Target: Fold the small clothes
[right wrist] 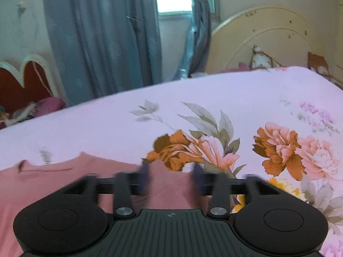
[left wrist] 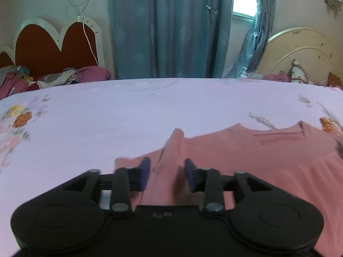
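So the pink ribbed knit top (left wrist: 246, 156) is lying flat on the pale lilac bedsheet with big orange and pink flowers (right wrist: 235, 98), neckline pointing away from both cameras toward the far edge of the bed, hem end running off the bottom of each view. Its long axis goes near to far, roughly in line with the way the grippers point.

The left gripper (left wrist: 166, 174) sits over the top's left side, where a sleeve looks folded in along a slanted crease. Its blue pads (left wrist: 145, 172) are parted partway and aren't pinching anything, cloth just shows in the gap below.

The right gripper (right wrist: 171, 177) is over the top's right edge, right beside an orange printed bloom (right wrist: 173, 150). It's blurry, but the jaws look half apart too, nothing clamped.

Behind the bed hangs a blue-grey patterned curtain (left wrist: 171, 27).
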The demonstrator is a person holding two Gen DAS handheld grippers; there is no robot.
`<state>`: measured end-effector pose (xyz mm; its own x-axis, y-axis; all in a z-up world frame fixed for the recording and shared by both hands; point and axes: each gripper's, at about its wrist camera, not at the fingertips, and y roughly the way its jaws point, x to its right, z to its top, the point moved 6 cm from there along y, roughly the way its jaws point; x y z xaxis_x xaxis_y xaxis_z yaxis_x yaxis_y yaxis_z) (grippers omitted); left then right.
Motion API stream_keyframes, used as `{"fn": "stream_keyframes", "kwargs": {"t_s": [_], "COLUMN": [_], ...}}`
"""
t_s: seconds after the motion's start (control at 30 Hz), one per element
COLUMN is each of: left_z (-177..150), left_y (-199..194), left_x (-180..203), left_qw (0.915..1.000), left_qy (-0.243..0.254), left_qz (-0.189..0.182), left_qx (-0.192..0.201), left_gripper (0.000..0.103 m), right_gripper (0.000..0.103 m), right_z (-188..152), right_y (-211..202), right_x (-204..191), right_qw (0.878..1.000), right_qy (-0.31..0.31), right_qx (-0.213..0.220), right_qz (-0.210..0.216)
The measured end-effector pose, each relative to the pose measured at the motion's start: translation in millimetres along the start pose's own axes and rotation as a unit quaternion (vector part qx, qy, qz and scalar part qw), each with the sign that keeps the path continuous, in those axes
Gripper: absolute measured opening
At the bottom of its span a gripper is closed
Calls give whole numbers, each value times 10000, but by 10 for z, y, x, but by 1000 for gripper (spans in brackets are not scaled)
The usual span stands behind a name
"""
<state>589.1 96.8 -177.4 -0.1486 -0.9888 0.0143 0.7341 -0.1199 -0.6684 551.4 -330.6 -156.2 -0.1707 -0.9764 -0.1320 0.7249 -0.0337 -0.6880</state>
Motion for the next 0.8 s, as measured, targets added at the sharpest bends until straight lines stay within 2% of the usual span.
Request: {"fn": "stream_keyframes", "kwargs": {"t_s": [0.03,0.07,0.2,0.3,0.33,0.4,0.43,0.5,0.63,0.8], "left_z": [-68,-122,-392,-527,-537,-531,-530,-554,-668,-702], "left_y": [-89,-148,-233,-196,-202,-204,-214,-285,-368,-416], "left_x": [5,-5,2,3,1,9,16,2,-40,-95], "left_qw": [10000,10000,9991,9985,9988,9989,9988,9988,9981,9978], "left_qy": [-18,-2,219,177,122,119,181,185,245,52], "left_qz": [-18,-41,-68,-26,-2,144,265,340,541,649], "left_qx": [-18,-47,-354,-514,-484,-427,-382,-314,-161,-86], "left_gripper": [60,65,63,52,45,27,9,5,5,5], "right_gripper": [53,53,53,52,52,53,53,53,52,52], "right_z": [-41,-85,-324,-485,-516,-579,-605,-661,-783,-781], "right_y": [-63,-111,-279,-345,-357,-367,-379,-395,-355,-359], "right_x": [-30,-56,-221,-314,-330,-345,-358,-373,-209,-117], "right_qw": [9999,9998,9985,9977,9976,9977,9976,9973,9953,9944], "right_qy": [-54,-72,-252,-388,-389,-340,-345,-500,-797,-797], "right_qx": [-64,-103,-270,-337,-356,-402,-416,-415,-502,-493], "right_qz": [77,166,408,445,451,435,430,335,-241,-492]}}
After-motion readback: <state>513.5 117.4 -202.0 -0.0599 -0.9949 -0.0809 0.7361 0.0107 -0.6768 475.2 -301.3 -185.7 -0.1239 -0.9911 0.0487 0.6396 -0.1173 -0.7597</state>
